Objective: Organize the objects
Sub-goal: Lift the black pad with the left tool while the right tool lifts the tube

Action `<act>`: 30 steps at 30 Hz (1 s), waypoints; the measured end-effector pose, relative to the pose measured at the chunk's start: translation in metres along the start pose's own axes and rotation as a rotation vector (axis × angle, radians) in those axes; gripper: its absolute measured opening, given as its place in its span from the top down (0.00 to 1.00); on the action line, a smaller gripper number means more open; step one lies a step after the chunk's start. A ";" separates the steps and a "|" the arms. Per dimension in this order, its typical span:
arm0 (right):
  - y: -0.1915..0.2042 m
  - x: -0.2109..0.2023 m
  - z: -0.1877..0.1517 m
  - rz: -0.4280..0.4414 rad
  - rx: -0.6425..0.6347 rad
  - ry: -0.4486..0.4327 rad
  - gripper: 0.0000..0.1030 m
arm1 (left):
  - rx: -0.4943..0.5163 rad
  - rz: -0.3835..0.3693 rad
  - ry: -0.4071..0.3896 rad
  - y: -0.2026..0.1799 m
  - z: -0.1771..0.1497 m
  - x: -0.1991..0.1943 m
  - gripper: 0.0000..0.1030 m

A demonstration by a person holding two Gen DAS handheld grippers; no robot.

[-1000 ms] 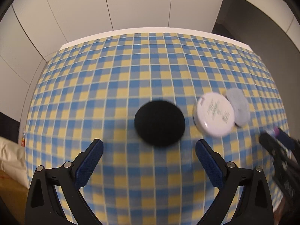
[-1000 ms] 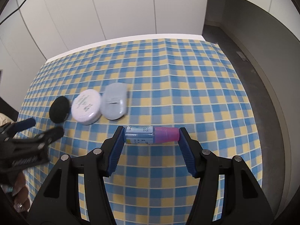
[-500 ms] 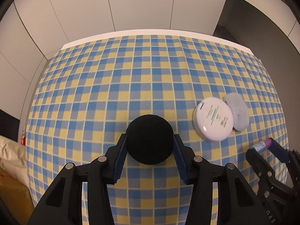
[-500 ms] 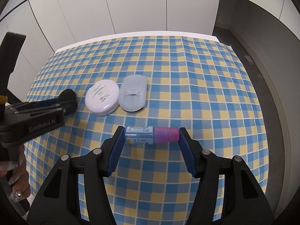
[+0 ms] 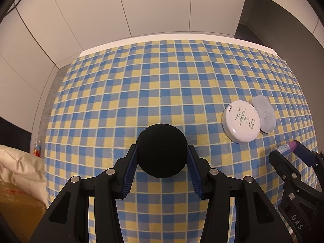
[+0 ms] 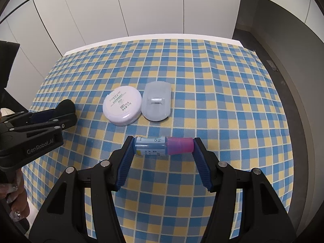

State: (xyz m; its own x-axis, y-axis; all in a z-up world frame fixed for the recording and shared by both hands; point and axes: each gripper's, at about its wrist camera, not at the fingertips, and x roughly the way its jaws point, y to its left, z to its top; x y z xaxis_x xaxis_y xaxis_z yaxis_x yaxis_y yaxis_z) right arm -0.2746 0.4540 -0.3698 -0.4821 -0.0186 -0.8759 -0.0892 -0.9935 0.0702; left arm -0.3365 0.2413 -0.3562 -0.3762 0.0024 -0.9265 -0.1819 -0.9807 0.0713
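Observation:
My left gripper (image 5: 161, 157) is shut on a round black puff (image 5: 161, 150), held a little above the checked cloth. The same puff (image 6: 65, 106) shows at that gripper's tip in the right wrist view. My right gripper (image 6: 163, 148) is shut on a small blue bottle with a pink cap (image 6: 162, 145), clamped lengthwise between the blue pads. That bottle (image 5: 287, 146) peeks out at the right edge of the left wrist view. A white round compact (image 6: 122, 107) and a pale translucent case (image 6: 157, 106) lie side by side on the cloth beyond the bottle.
The table wears a blue and yellow checked cloth (image 6: 202, 81) with its white far edge against a panelled wall. A dark floor strip runs along the right. A cream cushion (image 5: 18, 166) and a brown box sit left of the table. A person's hand (image 6: 14, 202) grips the left tool.
The left jaws closed on the black puff and lifted it off the cloth. The right gripper drifted with its bottle, so the compact and case now sit nearer its centre.

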 end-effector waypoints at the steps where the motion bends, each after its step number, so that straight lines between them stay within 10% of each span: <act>1: 0.000 0.000 0.000 0.004 0.003 0.000 0.42 | -0.003 0.000 -0.003 0.002 0.001 -0.004 0.54; 30: 0.022 -0.169 0.061 -0.083 -0.071 -0.121 0.42 | -0.063 0.000 -0.146 0.010 0.041 -0.178 0.54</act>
State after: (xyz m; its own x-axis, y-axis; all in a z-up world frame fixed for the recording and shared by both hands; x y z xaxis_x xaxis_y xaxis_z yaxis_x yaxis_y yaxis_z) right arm -0.2483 0.4420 -0.1906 -0.5774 0.0737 -0.8131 -0.0733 -0.9966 -0.0383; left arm -0.3084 0.2388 -0.1750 -0.5055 0.0260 -0.8624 -0.1265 -0.9910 0.0442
